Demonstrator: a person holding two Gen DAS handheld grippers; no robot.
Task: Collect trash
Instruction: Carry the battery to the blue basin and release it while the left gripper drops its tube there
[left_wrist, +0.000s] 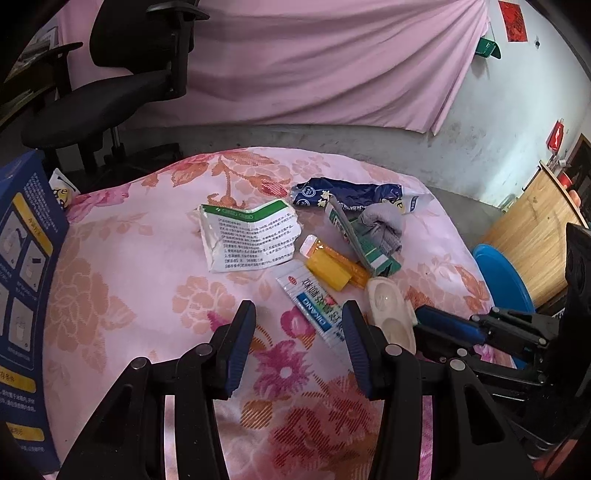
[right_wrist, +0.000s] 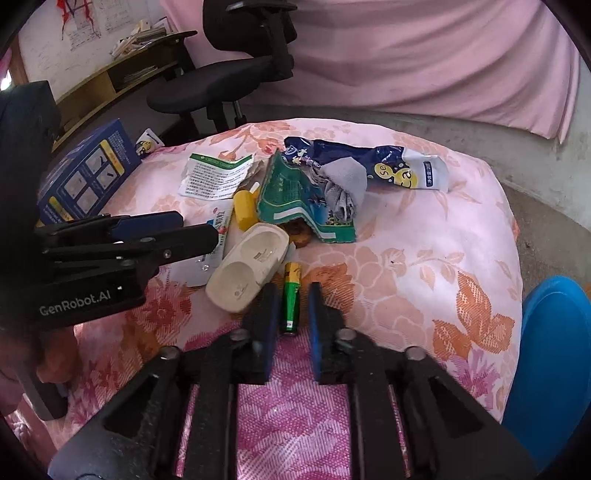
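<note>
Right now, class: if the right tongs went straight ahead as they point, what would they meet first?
The green battery, lying lengthwise between the open right tongs. Beyond it, probably the green torn packet; depth is unclear.

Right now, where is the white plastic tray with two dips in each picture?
Left wrist view: the white tray lies at lower right, just right of the left gripper, beside the yellow box.
Right wrist view: the tray lies centre-left, just left of the green battery.
Shared landmark: the blue snack wrapper behind the pile.
</note>
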